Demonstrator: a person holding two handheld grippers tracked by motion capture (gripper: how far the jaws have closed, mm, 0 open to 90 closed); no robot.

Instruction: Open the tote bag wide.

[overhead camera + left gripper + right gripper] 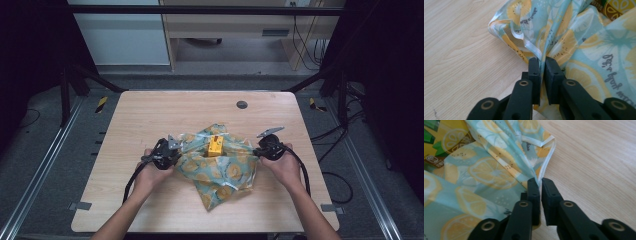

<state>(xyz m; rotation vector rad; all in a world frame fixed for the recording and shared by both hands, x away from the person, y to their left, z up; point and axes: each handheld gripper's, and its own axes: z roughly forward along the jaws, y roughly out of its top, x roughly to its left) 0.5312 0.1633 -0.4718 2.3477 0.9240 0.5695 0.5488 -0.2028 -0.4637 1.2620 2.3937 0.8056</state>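
Observation:
A light-blue cloth with a lemon print (pixel 220 170) lies crumpled on the wooden table (pixel 150 115), with a small yellow box (pixel 215 146) standing on its middle. My left gripper (pixel 172 149) is shut on the cloth's left edge (pixel 534 50); its jaws pinch the hemmed fabric (pixel 542 62). At the cloth's right side my right gripper (pixel 257 150) is shut on the edge too (pixel 540 182), with the white hem (pixel 546 162) running up from between the jaws. The yellow box (pixel 439 142) lies at that view's upper left and at the left gripper view's top right (pixel 616 6).
A round grey grommet (pixel 242 104) sits in the table near its far edge. Bare wood surrounds the cloth on all sides. Black frame posts and cables stand beyond the table's left and right edges.

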